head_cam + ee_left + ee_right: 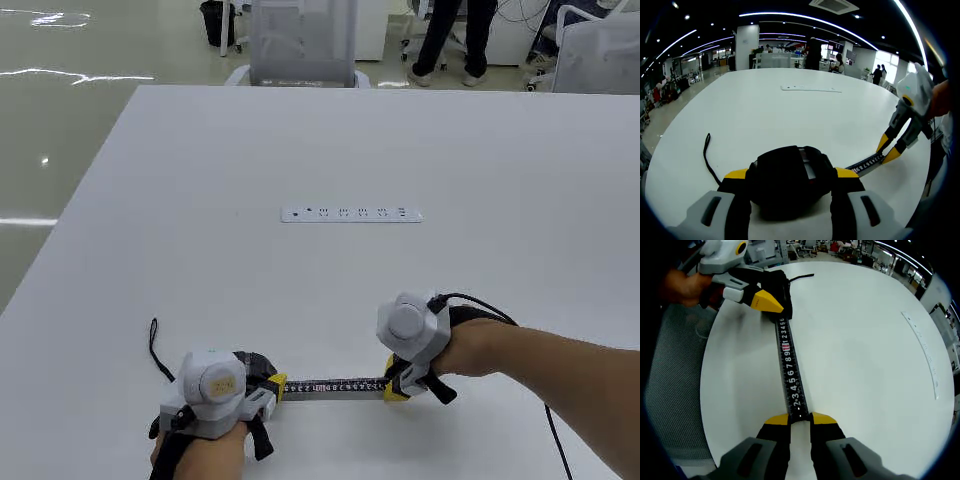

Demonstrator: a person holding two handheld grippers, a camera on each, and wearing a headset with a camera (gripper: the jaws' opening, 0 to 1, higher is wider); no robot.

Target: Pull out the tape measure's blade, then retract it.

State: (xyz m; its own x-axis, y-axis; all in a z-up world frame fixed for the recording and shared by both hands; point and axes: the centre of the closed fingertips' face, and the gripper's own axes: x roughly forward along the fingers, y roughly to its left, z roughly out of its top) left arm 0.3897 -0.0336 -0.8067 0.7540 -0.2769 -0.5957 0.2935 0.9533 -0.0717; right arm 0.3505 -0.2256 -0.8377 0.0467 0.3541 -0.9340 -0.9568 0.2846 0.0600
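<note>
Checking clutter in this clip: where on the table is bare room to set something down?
Bare: the table beyond the power strip, and the band between it and the tape measure. Crowded: the near edge, where the left gripper holds it, its blade runs to the right gripper, and a strap lies left.

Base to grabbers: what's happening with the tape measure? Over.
Left gripper shut on tape measure case. Right gripper shut on blade tip, blade partly out. Power strip well away, nothing blocking.
</note>
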